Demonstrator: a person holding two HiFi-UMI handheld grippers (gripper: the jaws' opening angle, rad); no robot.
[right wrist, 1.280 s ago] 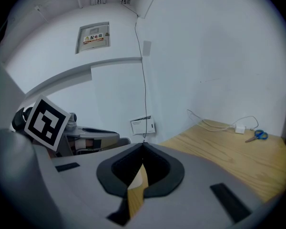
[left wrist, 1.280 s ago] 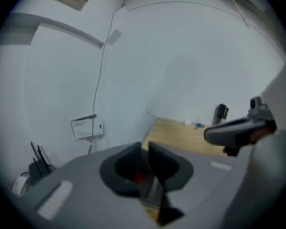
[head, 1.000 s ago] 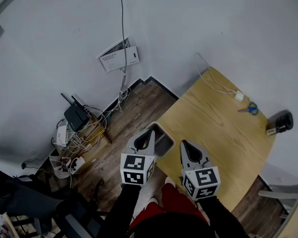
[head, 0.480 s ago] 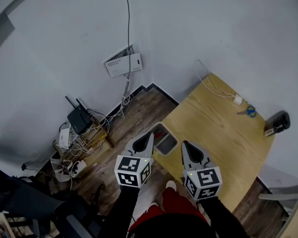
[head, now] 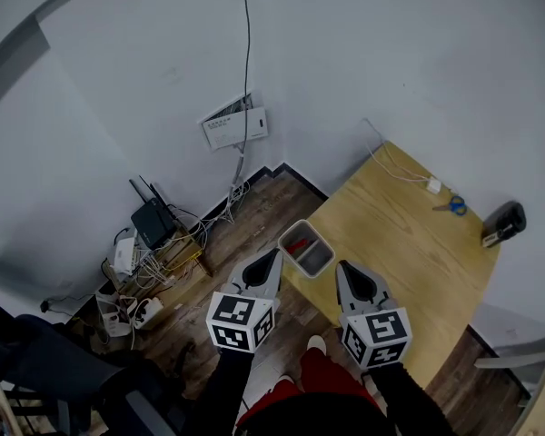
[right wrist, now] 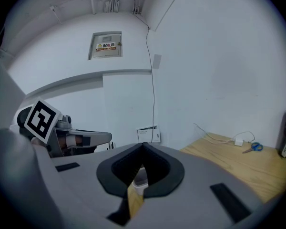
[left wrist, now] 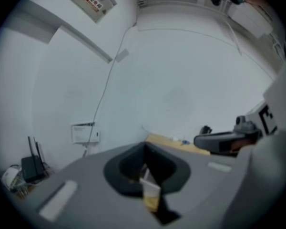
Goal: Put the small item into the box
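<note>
Head view: we hold left gripper (head: pixel 274 254) & right gripper (head: pixel 341 267) near the box (head: pixel 318 262) at the table (head: pixel 409 243) corner; red item (head: pixel 297 243) lies in one compartment.
Left gripper view: jaws pressed together, nothing btwn.
Right gripper view: jaws likewise together, empty.

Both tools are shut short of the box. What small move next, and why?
Probably open the right tool and reach it toward the scissors on the table: both it and the left tool are shut and empty, and the box sits just ahead.
</note>
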